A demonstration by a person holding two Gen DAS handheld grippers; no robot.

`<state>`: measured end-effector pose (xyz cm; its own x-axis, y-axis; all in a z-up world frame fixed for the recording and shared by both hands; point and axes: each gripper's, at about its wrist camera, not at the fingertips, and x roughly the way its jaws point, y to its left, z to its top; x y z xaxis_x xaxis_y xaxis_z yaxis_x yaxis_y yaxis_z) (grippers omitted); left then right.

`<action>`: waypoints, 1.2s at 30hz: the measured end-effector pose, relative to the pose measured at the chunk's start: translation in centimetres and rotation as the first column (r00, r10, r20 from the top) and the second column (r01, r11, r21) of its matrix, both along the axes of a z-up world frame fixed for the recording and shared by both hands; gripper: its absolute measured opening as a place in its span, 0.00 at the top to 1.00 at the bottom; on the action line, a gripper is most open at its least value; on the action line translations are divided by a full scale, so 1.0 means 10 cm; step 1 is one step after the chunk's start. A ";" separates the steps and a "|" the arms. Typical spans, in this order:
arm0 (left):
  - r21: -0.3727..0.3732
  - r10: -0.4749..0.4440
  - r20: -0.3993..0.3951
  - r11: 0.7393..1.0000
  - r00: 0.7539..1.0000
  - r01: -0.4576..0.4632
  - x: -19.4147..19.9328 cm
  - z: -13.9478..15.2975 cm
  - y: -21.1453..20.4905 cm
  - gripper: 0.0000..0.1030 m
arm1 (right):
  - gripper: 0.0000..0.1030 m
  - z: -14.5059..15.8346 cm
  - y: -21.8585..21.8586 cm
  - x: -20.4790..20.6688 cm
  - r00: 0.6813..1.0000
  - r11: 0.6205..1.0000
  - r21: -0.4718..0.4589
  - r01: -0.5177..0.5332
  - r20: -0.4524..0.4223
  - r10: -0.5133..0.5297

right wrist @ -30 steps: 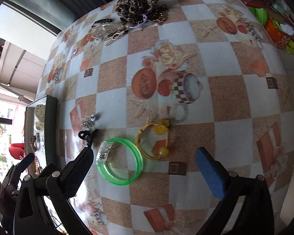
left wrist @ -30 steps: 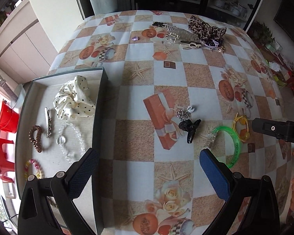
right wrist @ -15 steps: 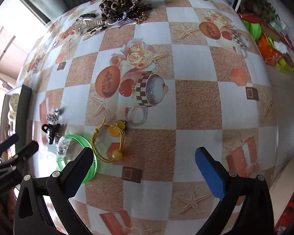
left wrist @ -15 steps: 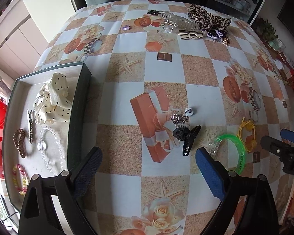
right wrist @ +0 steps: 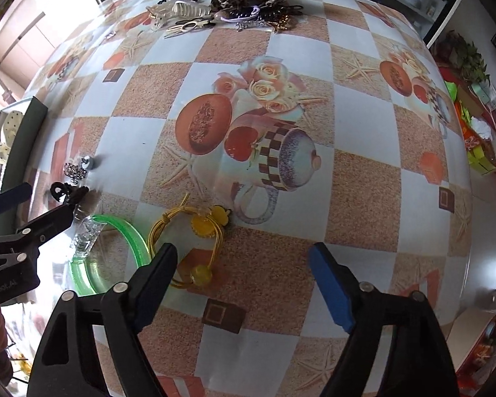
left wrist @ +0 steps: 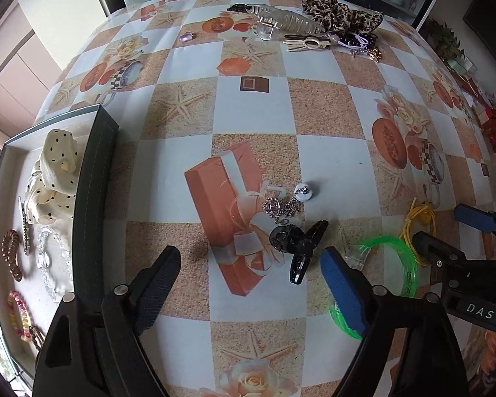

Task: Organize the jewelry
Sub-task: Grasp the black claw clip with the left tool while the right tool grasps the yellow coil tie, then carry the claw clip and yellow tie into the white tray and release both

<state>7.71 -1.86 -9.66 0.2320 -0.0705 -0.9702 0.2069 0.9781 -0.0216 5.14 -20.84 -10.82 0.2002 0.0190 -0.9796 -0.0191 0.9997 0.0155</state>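
Note:
A dark tray (left wrist: pixel 94 178) at the left holds a dotted cream scrunchie (left wrist: pixel 54 178), a clear bead bracelet (left wrist: pixel 48 264) and other bracelets. On the table lie a black claw clip (left wrist: pixel 297 241), silver earrings (left wrist: pixel 281 206), a green bangle (left wrist: pixel 390 264) and a yellow hair tie (left wrist: pixel 418 221). My left gripper (left wrist: pixel 248 284) is open and empty, low over the table just before the black clip. My right gripper (right wrist: pixel 244 278) is open and empty; its left finger is over the yellow hair tie (right wrist: pixel 195 231), beside the green bangle (right wrist: pixel 115 251).
More hair pieces lie at the far edge: a leopard scrunchie (left wrist: pixel 340 13), a clear claw clip (left wrist: pixel 281 20), a cream clip (left wrist: pixel 309 43) and a purple bead (left wrist: pixel 186 36). The table edge drops off at the right (right wrist: pixel 479 231).
My left gripper moved right and forward from the tray toward the black clip. My right gripper swung right, from over the green bangle toward the yellow hair tie, and came lower.

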 end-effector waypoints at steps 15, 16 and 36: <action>-0.011 -0.053 0.019 0.999 0.998 0.053 0.02 0.01 -0.23 0.62 | 0.51 0.05 0.34 0.01 0.993 0.994 -0.016 -0.105 0.060 0.105; -0.016 -0.055 0.019 0.998 0.998 0.055 0.02 0.02 -0.24 0.70 | 0.60 0.06 0.35 0.04 0.992 0.994 -0.014 -0.111 0.060 0.112; -0.105 -0.036 0.074 0.994 0.997 0.044 -0.18 0.40 0.09 0.73 | 0.76 0.26 0.08 0.03 0.997 0.990 0.137 0.026 0.063 -0.035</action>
